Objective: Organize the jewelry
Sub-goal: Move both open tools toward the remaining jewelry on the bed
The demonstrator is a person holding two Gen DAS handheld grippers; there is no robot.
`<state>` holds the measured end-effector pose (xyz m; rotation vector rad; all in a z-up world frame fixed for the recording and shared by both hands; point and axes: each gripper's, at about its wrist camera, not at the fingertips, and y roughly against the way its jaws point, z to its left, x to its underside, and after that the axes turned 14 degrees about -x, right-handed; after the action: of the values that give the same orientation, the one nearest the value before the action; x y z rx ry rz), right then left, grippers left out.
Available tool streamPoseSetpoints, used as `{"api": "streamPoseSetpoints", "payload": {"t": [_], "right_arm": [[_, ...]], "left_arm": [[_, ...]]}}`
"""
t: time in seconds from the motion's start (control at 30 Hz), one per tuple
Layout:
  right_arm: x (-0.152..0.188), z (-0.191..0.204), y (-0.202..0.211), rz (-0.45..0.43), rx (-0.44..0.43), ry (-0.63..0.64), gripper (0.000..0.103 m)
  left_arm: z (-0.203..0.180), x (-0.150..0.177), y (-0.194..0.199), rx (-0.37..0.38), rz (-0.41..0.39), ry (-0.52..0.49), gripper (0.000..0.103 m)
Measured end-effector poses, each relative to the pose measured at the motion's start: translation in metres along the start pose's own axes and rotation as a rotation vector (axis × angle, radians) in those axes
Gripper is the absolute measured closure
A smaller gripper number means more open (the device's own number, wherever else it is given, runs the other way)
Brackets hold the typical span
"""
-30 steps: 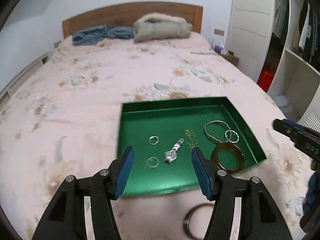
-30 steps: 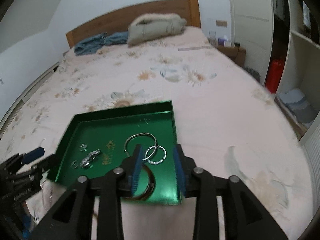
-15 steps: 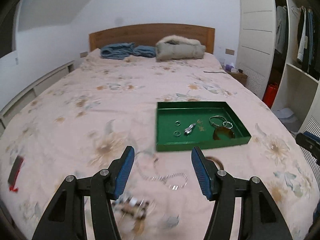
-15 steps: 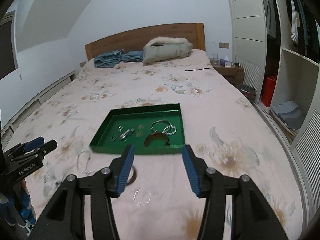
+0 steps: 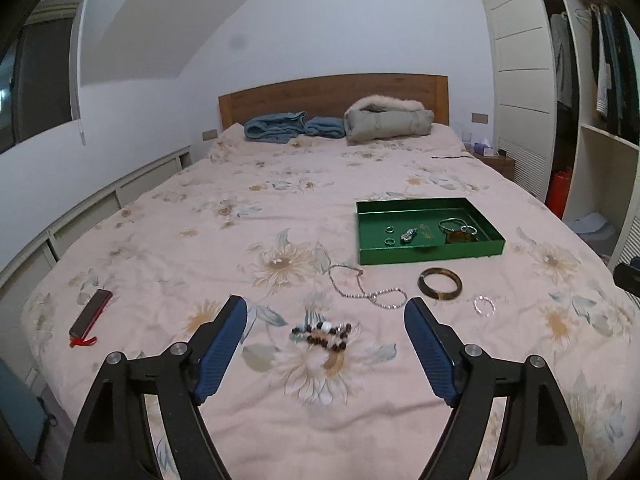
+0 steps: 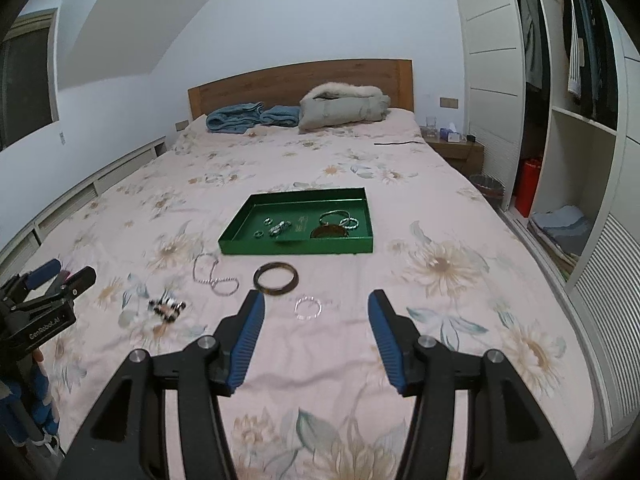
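Note:
A green tray (image 5: 428, 252) (image 6: 296, 247) lies on the flowered bedspread and holds small rings, a watch and several bangles. In front of it on the bed lie a silver chain (image 5: 368, 290) (image 6: 216, 278), a dark bangle (image 5: 440, 284) (image 6: 276, 277), a thin silver bracelet (image 5: 485, 306) (image 6: 308, 308) and a beaded bracelet (image 5: 324, 336) (image 6: 168, 306). My left gripper (image 5: 324, 302) (image 6: 68, 272) hovers over the beads, its jaws opening with nothing between them. My right gripper (image 6: 316, 296) is open and empty above the thin bracelet.
A black and red phone-like object (image 5: 91, 316) lies near the bed's left edge. A blue blanket (image 5: 292, 126) and a grey coat (image 5: 388, 120) sit by the headboard. An open wardrobe (image 6: 580, 120) and a nightstand (image 6: 456, 148) stand to the right.
Both grippers have pulled back from the tray toward the foot of the bed, bringing the loose jewelry into view. Both pairs of jaws stand wider than before.

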<state>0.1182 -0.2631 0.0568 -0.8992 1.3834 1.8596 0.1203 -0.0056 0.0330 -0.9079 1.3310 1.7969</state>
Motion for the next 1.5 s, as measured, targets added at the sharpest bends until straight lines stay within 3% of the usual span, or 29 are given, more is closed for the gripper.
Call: {"api": "streamPoseSetpoints", "payload": {"t": [0.5,0.83,1.23,1.5], "right_arm": [[0.04,0.023,0.051,-0.017,0.0,-0.016,0.05],[0.056,0.033,0.074,-0.021,0.018,-0.011,0.05],[0.055,0.034,0.077,-0.035,0.015,-0.008,0.05],[0.058,0.011,0.047,-0.008,0.001,-0.046,0.05]], "left_arm": [[0.007,0.039,0.065,0.027,-0.065,-0.011,0.021],[0.019,0.048,0.08,0.045,-0.101,0.022,0.021],[0.051,0.054,0.061,0.032,-0.044,0.074,0.021],[0.077,0.061,0.027,0.02,0.016,0.079,0.021]]}}
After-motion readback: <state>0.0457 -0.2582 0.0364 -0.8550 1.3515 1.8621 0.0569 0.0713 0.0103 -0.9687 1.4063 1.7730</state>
